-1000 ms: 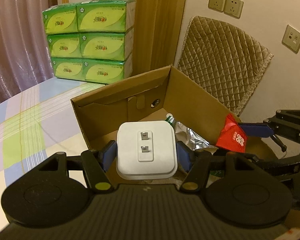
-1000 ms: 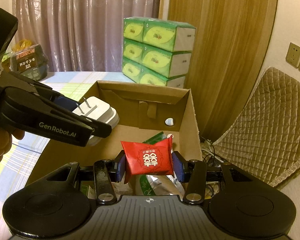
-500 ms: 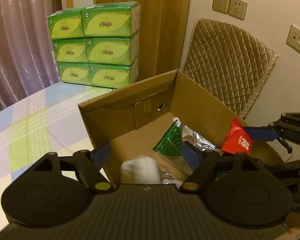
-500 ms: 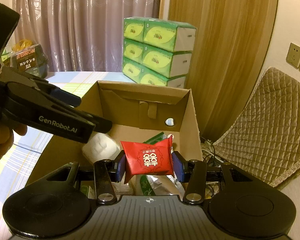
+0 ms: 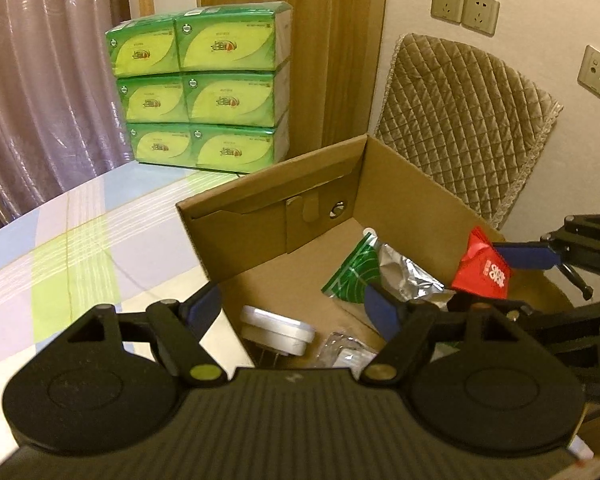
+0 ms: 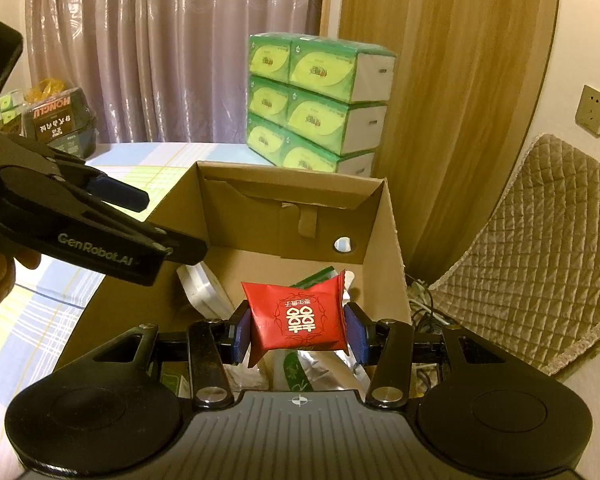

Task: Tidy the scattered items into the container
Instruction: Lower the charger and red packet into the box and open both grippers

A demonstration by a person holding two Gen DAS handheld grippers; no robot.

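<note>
An open cardboard box (image 5: 412,200) (image 6: 388,240) stands on the table. A white plug adapter (image 5: 278,330) (image 6: 204,292) lies inside it against the near left wall, beside a green and silver packet (image 5: 380,272). My left gripper (image 5: 294,312) is open and empty, above the box's left edge; it also shows in the right wrist view (image 6: 132,216). My right gripper (image 6: 298,330) is shut on a red candy packet (image 6: 298,318) (image 5: 482,270) and holds it above the box's right side.
A stack of green tissue packs (image 5: 204,100) (image 6: 312,104) stands behind the box. A quilted chair back (image 5: 464,120) is at the right by the wall. A dark bag (image 6: 58,120) sits far left on the checked tablecloth (image 5: 68,248).
My left gripper opened and let go of the white plug adapter, which fell into the box. The right gripper kept still with the red packet.
</note>
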